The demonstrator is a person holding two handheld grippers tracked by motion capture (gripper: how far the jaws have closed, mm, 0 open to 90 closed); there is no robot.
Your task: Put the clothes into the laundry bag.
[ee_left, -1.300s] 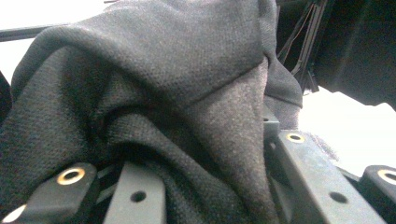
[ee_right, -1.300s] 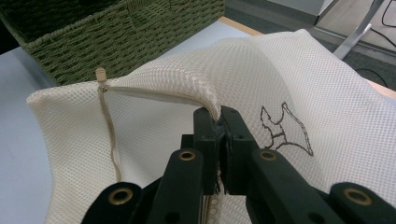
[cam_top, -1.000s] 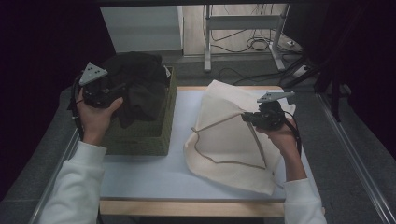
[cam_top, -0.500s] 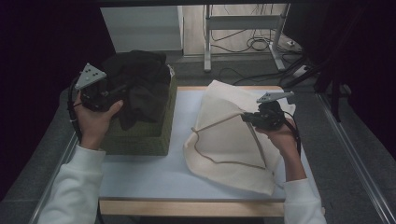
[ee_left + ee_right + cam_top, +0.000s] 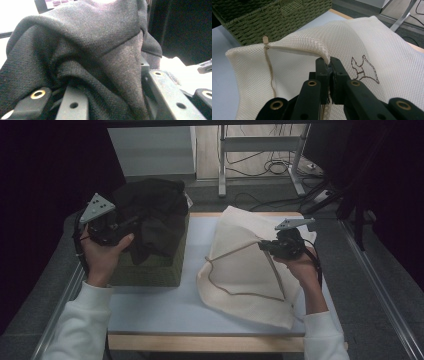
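Note:
A black garment is heaped in a green wicker basket at the table's left. My left gripper is shut on a bunch of that cloth; in the left gripper view the black garment fills the gap between the jaws and hides the tips of the left gripper. At the right lies a cream mesh laundry bag with a drawstring cord. My right gripper is shut on the bag's rim and holds it lifted. In its own view the right gripper pinches the mesh bag.
The basket stands just left of the bag, with a strip of pale blue table mat between them. A brown emblem is printed on the bag. A metal stand and cables lie on the floor beyond the table.
My left gripper has sunk slightly with the black cloth in it. The right gripper and the bag have not moved.

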